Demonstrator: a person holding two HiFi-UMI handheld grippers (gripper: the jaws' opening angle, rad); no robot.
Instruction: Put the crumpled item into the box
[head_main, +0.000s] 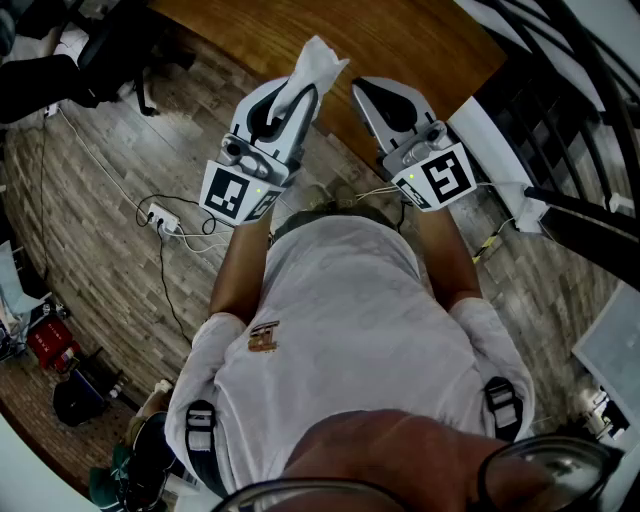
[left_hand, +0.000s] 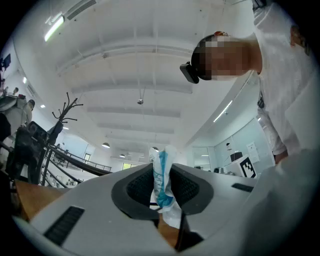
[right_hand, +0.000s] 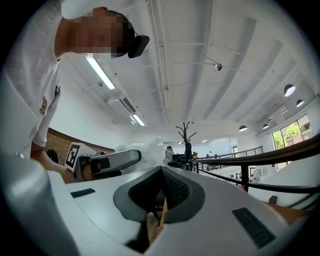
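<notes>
The crumpled item (head_main: 316, 60), a white wrapper with blue print, sticks up from between the jaws of my left gripper (head_main: 292, 108), which is shut on it. In the left gripper view the crumpled item (left_hand: 161, 172) is pinched between the dark pads (left_hand: 140, 187) and pokes above and below them. My right gripper (head_main: 388, 104) is held beside it, a little apart, its jaws shut with nothing between them. The right gripper view shows its tips meeting (right_hand: 162, 173) and the left gripper (right_hand: 112, 161) to the left. Both grippers are tilted slightly upward over the edge of a wooden table (head_main: 420, 40). No box is in view.
A power strip with cables (head_main: 160, 217) lies on the plank floor at the left. A dark railing (head_main: 565, 100) and a white beam (head_main: 495, 150) run along the right. Bags and a red object (head_main: 45, 342) sit at the lower left. A coat rack (right_hand: 187, 134) stands far off.
</notes>
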